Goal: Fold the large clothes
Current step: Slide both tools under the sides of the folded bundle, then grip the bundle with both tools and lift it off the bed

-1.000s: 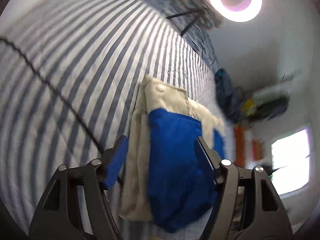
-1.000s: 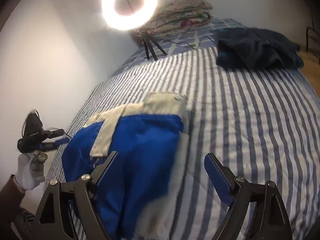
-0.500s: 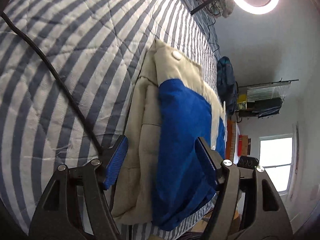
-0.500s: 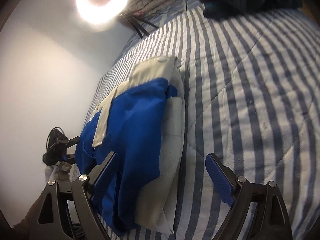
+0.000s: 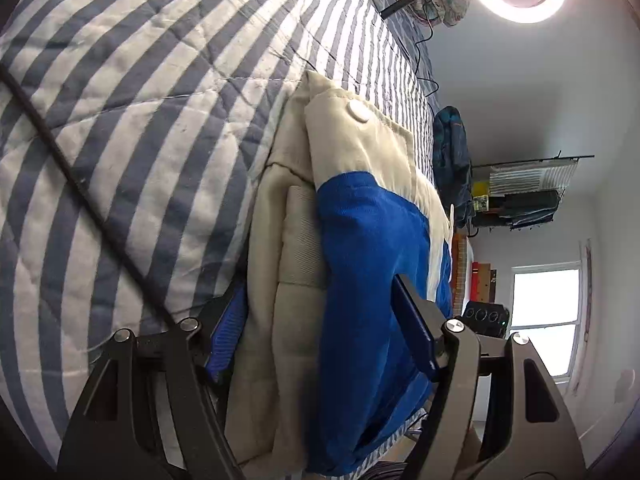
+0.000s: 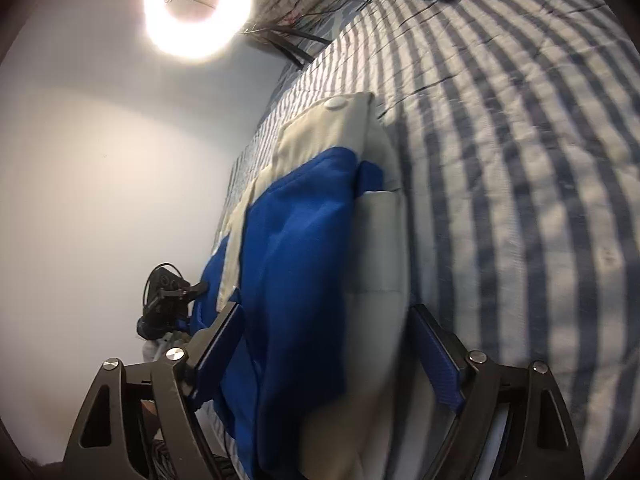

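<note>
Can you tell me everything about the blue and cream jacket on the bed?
The jacket is folded into a long, thick bundle on the striped bedspread. It looks like soft padded cloth: bright blue on top, cream along the edges and far end, with one round cream snap there. Its near end lies between the fingers of both the left gripper and right gripper. The right one's fingers are closing.

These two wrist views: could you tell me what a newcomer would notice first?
First, the blue and cream jacket, folded on the striped quilt near the bed's edge. Both the left gripper and right gripper straddle it, the right one's jaws closing. A bright ring light glares at the bed's far end.
</note>
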A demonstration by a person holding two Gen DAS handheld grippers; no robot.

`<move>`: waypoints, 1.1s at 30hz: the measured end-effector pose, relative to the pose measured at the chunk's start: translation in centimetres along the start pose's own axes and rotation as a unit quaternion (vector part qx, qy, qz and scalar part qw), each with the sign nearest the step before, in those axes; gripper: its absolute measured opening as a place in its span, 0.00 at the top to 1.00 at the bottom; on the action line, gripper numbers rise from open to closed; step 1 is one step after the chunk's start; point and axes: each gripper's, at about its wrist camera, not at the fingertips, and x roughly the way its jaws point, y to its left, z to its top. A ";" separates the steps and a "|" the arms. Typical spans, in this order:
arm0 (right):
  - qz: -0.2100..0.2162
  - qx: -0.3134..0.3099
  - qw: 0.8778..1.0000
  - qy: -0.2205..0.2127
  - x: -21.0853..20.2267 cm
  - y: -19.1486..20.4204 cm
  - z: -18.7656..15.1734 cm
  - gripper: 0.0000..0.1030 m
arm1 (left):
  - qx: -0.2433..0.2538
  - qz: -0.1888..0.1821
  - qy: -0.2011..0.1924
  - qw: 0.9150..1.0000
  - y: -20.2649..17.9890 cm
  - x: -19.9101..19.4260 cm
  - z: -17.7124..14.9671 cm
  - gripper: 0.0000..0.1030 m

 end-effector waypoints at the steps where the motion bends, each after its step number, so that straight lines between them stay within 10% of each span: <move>1: -0.005 -0.006 1.000 0.004 0.6 0.3 0.1 0.18 | 0.006 0.005 -0.001 1.000 -0.3 0.1 -0.1 0.31; 6: -0.021 -0.019 0.999 0.016 1.0 1.1 -0.4 0.18 | 0.029 0.033 -0.004 0.999 -1.7 0.9 -0.2 0.38; 19: -0.144 -0.094 0.985 0.004 1.1 6.3 -1.4 0.71 | 0.134 0.148 -0.050 0.979 -8.0 1.4 -3.0 0.63; 33: -0.265 -0.217 0.939 -0.012 0.8 15.6 -5.3 0.77 | 0.209 0.163 -0.092 0.960 -13.4 -0.5 -8.7 0.72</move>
